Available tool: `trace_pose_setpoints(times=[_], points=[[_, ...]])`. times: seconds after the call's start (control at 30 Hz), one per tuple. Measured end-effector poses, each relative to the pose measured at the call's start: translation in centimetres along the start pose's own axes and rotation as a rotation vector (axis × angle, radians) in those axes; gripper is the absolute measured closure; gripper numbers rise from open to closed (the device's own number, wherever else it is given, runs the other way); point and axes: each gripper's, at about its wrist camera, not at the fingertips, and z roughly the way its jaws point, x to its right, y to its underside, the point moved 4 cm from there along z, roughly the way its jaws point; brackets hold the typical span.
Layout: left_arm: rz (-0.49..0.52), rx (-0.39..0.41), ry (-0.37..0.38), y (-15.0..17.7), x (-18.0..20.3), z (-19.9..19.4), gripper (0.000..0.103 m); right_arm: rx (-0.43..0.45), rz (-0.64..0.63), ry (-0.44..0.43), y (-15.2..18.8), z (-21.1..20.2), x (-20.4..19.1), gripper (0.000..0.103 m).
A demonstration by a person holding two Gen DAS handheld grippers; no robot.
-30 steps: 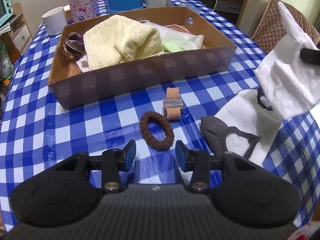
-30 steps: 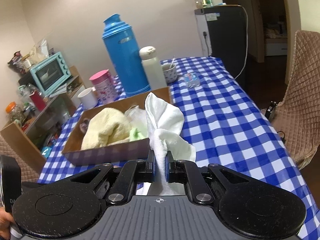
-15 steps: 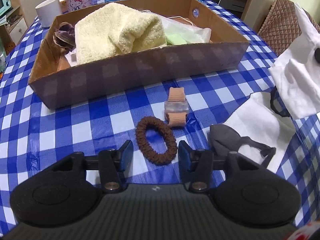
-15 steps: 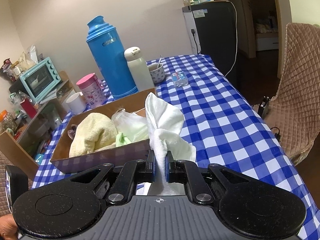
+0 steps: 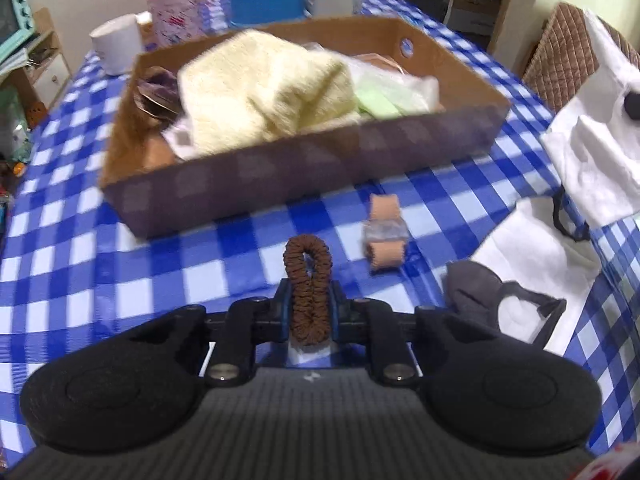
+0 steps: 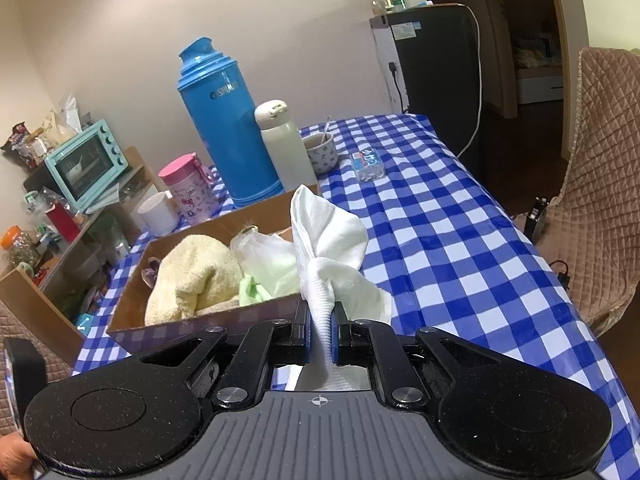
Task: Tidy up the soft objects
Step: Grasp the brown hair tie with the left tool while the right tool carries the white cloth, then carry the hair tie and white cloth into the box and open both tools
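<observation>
My left gripper (image 5: 310, 312) is shut on a brown hair scrunchie (image 5: 307, 276), squeezed narrow and lifted off the checked tablecloth. The cardboard box (image 5: 304, 168) stands just beyond, holding a yellow towel (image 5: 264, 88) and a pale green item (image 5: 376, 102). My right gripper (image 6: 320, 332) is shut on a white cloth (image 6: 328, 248), held up to the right of the box (image 6: 192, 324); the cloth also shows at the right edge of the left wrist view (image 5: 596, 152).
On the cloth near the box lie a peach roll in a clear band (image 5: 384, 232), a dark grey mask (image 5: 480, 292) and a white sheet (image 5: 536, 256). A blue thermos (image 6: 224, 124), white bottle (image 6: 284, 148), pink cup (image 6: 188, 188) and white mug (image 6: 158, 214) stand behind the box.
My left gripper moved forward and shut on the scrunchie, then lifted it. The right gripper kept hold of the white cloth with little movement.
</observation>
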Motion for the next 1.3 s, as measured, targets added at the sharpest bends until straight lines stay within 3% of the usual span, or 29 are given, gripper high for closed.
trace_pose_setpoints(times=[0.33,0.6,0.83,1.03,1.3], points=[[-0.018,0.166,-0.06,-4.5,-2.9,-5.8,0.087,0.048,-0.041,-0.06,-2.2,0.2,-1.7,0.094],[0.036,0.25,-0.058,-9.5,-2.2,-7.1,0.087,0.099,-0.111,-0.116,-5.2,2.1,-4.1,0.094],[0.062,0.278,-0.021,-13.4,-0.4,-5.6,0.087,0.125,-0.195,-0.157,-7.1,5.7,-6.4,0.094],[0.071,0.263,0.015,-15.7,0.4,-3.1,0.087,0.118,-0.245,-0.144,-7.8,9.8,-6.7,0.094],[0.063,0.221,0.05,-17.8,1.1,1.0,0.087,0.04,-0.242,-0.13,-7.8,15.4,-4.8,0.094]])
